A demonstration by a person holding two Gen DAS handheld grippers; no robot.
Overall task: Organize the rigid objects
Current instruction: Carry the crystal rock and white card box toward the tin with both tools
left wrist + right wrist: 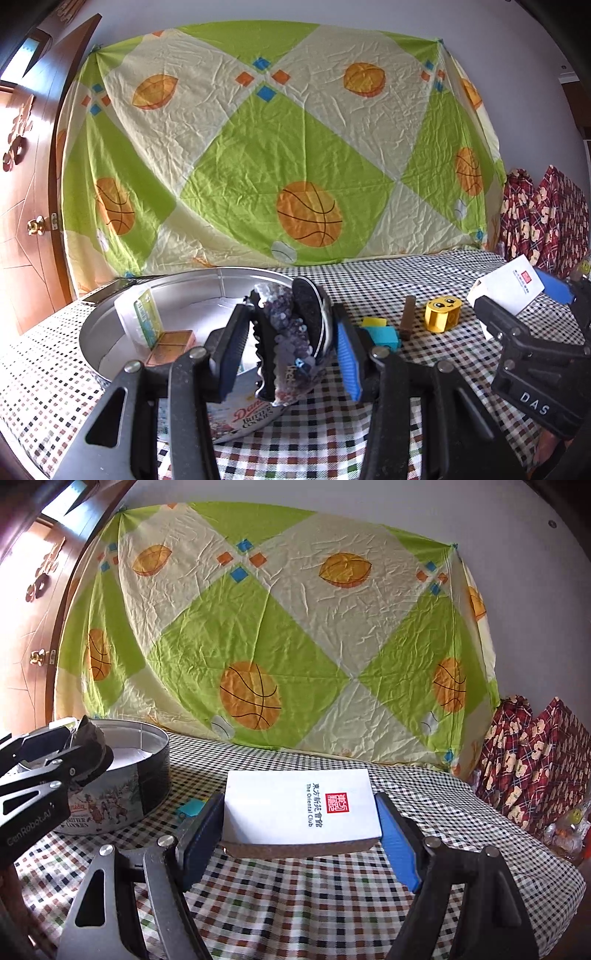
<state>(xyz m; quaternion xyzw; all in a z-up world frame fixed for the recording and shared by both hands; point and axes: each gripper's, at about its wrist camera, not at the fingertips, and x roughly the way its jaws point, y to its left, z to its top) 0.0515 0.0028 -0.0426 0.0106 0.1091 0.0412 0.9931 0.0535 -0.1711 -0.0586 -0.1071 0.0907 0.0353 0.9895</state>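
Note:
My left gripper [291, 347] is open around a sequined black hair claw clip [291, 332], which sits between the fingers over the rim of the round cookie tin [110, 314]; whether the pads touch it is unclear. The tin holds a white packet [142, 321] and a brown box [170, 347]. My right gripper [301, 834] is shut on a white cork-backed coaster [299, 808] printed "The Oriental Club", held above the checked tablecloth. The left wrist view shows that coaster [506, 288] at the right, and the right wrist view shows the tin [122, 786] at the left.
On the checked cloth [424, 369] right of the tin lie a cyan block [386, 336], a brown stick [408, 317] and a yellow smiley block [443, 314]. A patterned sheet [277, 147] hangs behind. A door [26, 184] stands left; plaid bags [535, 768] sit far right.

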